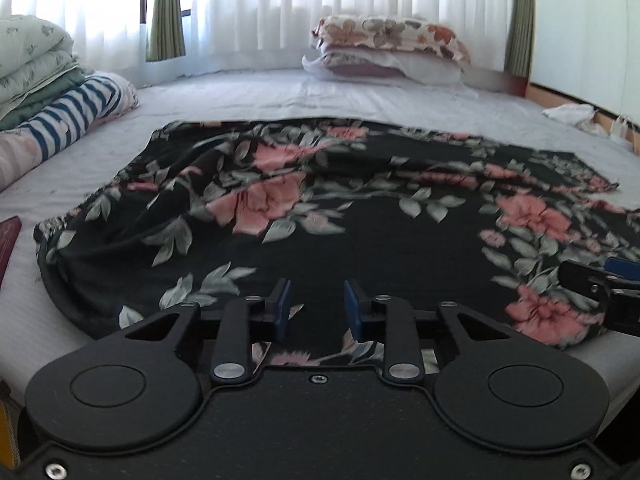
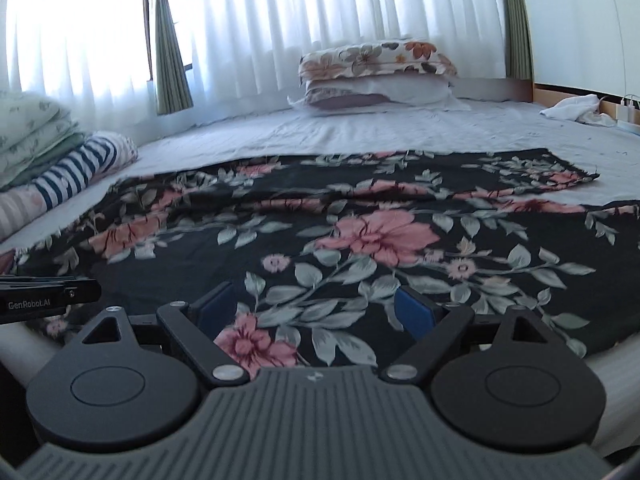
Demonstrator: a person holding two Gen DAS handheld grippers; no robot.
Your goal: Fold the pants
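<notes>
Black pants with pink flowers and grey-green leaves (image 1: 320, 216) lie spread across the white bed, wrinkled in the middle; they also fill the right wrist view (image 2: 360, 240). My left gripper (image 1: 318, 306) is open, its blue pads just over the near edge of the pants. My right gripper (image 2: 316, 308) is wide open over the near edge further right. The right gripper's tip shows at the right edge of the left wrist view (image 1: 600, 284). The left gripper's body shows at the left of the right wrist view (image 2: 44, 296).
Two stacked pillows (image 1: 388, 52) lie at the head of the bed (image 1: 280, 92) below white curtains. Folded bedding and a striped garment (image 1: 60, 100) sit at the left. A white cloth (image 2: 572, 108) lies at the far right. A dark red object (image 1: 8, 240) is at the left edge.
</notes>
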